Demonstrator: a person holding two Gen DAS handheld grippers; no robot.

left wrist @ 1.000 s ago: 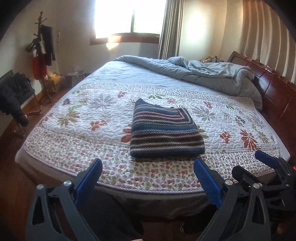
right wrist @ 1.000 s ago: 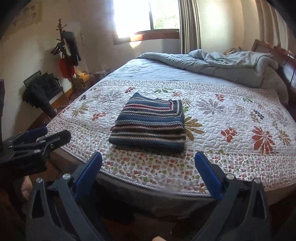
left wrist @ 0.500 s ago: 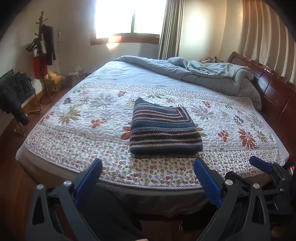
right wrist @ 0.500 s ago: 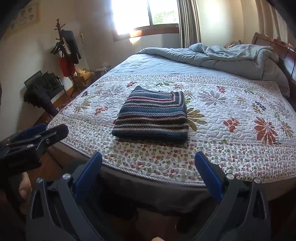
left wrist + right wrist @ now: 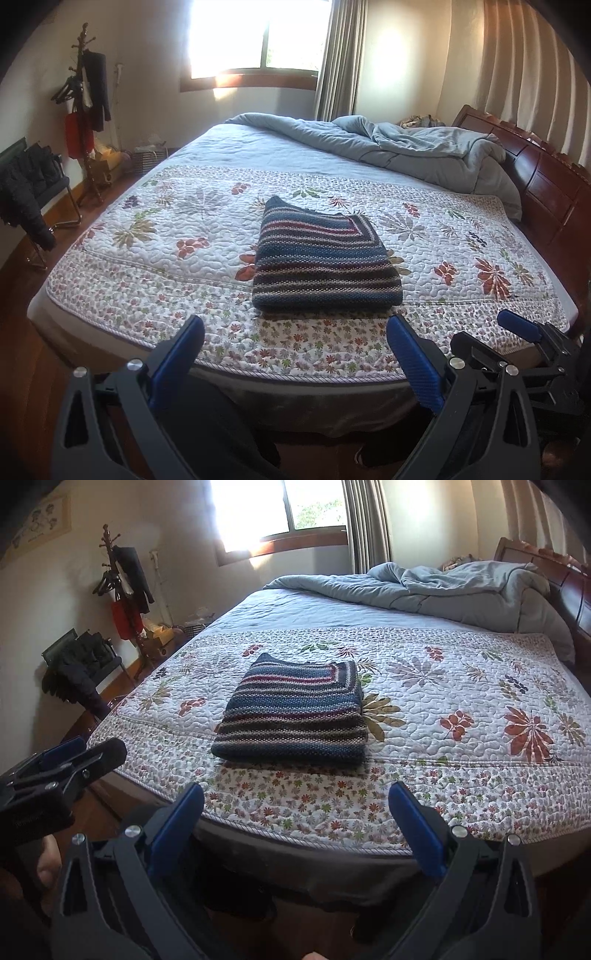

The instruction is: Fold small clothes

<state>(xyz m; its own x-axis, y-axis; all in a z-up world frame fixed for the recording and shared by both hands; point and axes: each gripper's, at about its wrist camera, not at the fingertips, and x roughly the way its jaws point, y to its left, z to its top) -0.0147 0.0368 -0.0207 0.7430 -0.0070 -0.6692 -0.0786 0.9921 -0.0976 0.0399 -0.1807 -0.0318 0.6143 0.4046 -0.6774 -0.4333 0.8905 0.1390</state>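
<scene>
- A striped knit sweater [image 5: 325, 262] is lying folded into a neat rectangle on the floral quilt [image 5: 177, 266], near the foot edge of the bed [image 5: 332, 402] and roughly midway across it.
- The left gripper [image 5: 295, 354] is hovering off the foot of the bed with its blue-padded fingers [image 5: 413, 362] spread wide, gripping nothing and touching neither quilt nor sweater.
- The right gripper [image 5: 295, 823] is likewise hanging off the bed's edge with its jaws wide apart and nothing between them; the sweater [image 5: 291, 720] is sitting beyond its tips.
- In the left wrist view the right gripper [image 5: 532, 350] is showing at the lower right; in the right wrist view the left gripper [image 5: 62, 768] is showing at the lower left.
- A rumpled blue-grey duvet [image 5: 406, 147] is piling up at the far end against the wooden headboard [image 5: 543, 181].
- A coat stand [image 5: 86, 110] with dark clothes and a chair [image 5: 33, 184] draped in black garments are standing by the left wall, below a sunlit window [image 5: 258, 33].
</scene>
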